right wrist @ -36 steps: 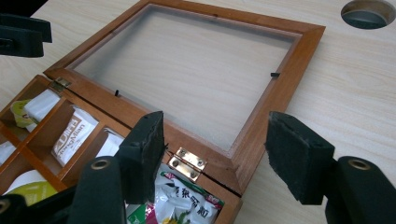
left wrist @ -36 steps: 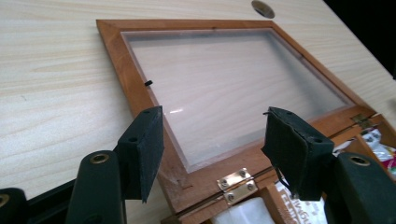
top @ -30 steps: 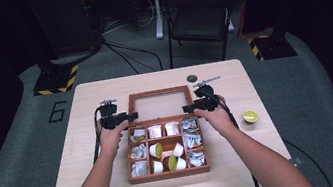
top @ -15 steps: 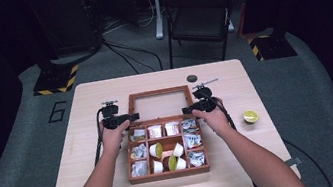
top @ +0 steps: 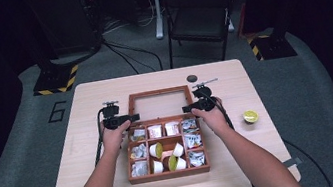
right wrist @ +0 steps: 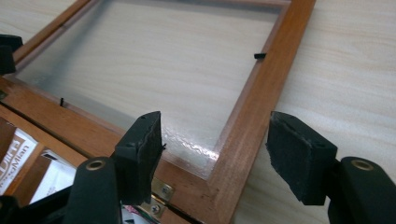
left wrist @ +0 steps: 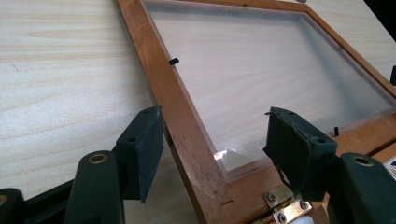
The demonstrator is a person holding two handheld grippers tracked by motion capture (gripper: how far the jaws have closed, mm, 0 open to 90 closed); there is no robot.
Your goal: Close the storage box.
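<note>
Lid (top: 160,103) of the wooden box (top: 169,174) lies folded back flat on the worktop (top: 93,186), its clear pane facing up, hinged to the box's far edge and reaching toward the far edge of the worktop. The box sits near the middle of the worktop, closer to my edge, its compartments holding small packets and white cups. My left claw (left wrist: 212,140) straddles the lid's left frame rail near the hinge corner; its jaws stand apart, one pad (left wrist: 144,149) close beside the outer side of the rail, the other over the pane, and I cannot see either pressing on the wood. My right claw (right wrist: 215,149) straddles the lid's right rail the same way, jaws apart with the rail between them and a gap at the outer pad (right wrist: 294,158). A cut lime half (top: 250,116) lies near the right edge of the worktop, well apart from the box.
</note>
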